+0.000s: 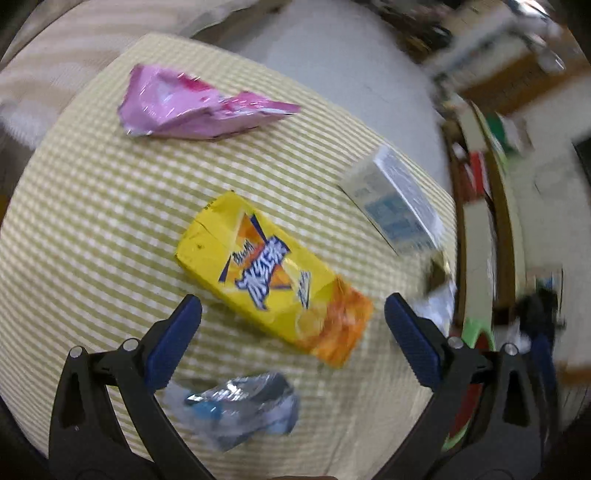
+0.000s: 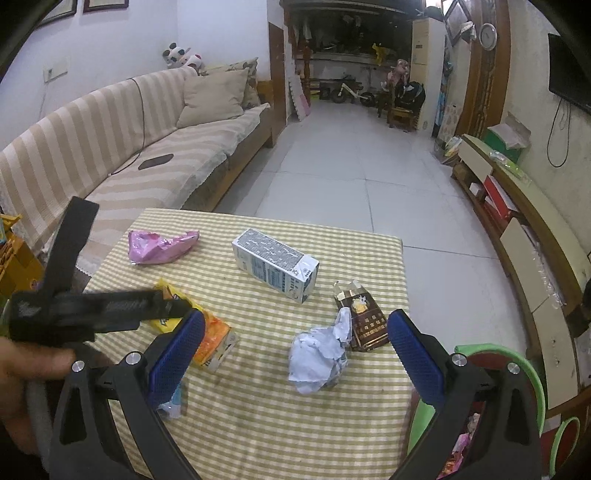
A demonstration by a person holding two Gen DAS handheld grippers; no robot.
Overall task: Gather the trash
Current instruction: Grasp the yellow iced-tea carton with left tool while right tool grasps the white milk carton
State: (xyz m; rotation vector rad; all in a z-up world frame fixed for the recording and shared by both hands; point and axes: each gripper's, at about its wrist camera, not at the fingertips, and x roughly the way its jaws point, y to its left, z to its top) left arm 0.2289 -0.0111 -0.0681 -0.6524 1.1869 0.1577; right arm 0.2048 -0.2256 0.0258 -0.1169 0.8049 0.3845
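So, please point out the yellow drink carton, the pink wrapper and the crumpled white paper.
yellow drink carton (image 1: 266, 277): left wrist view, on its printed top face.
pink wrapper (image 1: 192, 107): left wrist view, on its middle.
crumpled white paper (image 2: 317, 354): right wrist view, on its centre.

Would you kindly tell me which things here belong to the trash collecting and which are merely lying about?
Trash to collect: yellow carton, pink wrapper, milk carton, crumpled paper, cigarette pack, foil wrapper.
Lying about: sofa, cushions, plush toy, bike, wall clock.

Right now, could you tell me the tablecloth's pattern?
Yellow-green and white check on the tablecloth, clearest in the right wrist view.
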